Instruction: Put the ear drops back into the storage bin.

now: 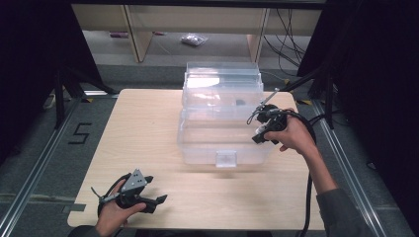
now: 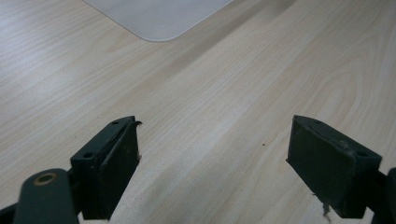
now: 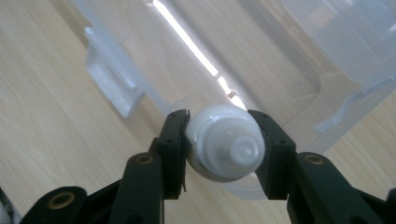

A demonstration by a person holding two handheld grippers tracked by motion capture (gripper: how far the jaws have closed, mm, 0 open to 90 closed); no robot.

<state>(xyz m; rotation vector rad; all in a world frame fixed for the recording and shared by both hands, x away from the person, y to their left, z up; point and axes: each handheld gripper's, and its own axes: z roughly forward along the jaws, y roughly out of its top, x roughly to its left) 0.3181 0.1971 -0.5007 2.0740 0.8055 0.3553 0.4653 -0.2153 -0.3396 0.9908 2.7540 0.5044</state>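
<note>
A clear plastic box (image 1: 197, 148) stands in the middle of the wooden table, its lid (image 1: 222, 79) tipped up at the back. My right gripper (image 1: 260, 132) hovers over the box's right side. In the right gripper view, that gripper (image 3: 224, 142) is shut on a white round capped object (image 3: 219, 135), held above the open box (image 3: 289, 56). My left gripper (image 1: 157, 189) rests low at the table's front left, well apart from the box. In its own view the left gripper (image 2: 212, 149) is wide open with bare wood between the jaws.
The box has a front latch tab (image 1: 226, 159), which also shows in the right gripper view (image 3: 112, 84). A pale rounded corner (image 2: 154, 18) lies ahead of the left gripper. The table's front edge (image 1: 197, 228) is close to the left hand. Black frame legs (image 1: 59, 94) stand beside the table.
</note>
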